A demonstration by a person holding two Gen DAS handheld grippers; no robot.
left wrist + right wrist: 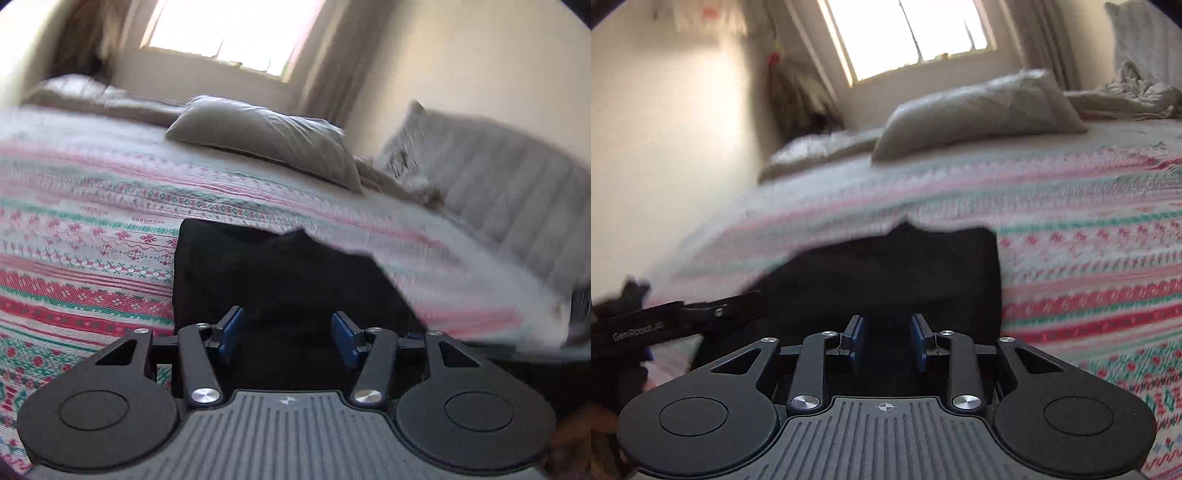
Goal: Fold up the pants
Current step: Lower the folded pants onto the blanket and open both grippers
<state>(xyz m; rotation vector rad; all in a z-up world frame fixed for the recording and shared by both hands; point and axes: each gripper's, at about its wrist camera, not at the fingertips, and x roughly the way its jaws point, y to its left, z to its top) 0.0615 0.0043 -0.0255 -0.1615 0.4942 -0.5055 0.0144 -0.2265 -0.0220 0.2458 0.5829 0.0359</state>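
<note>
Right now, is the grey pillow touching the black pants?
Apart. In the left wrist view, the grey pillow lies far up the bed, and a wide band of patterned bedspread shows between it and the black pants.

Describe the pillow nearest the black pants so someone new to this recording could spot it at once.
Start at the bright window behind the bed. Below it, on the patterned bedspread, a plain grey-beige pillow lies flat, just beyond the folded black pants. Unlike the striped cushion against the wall, it has no pattern.
</note>
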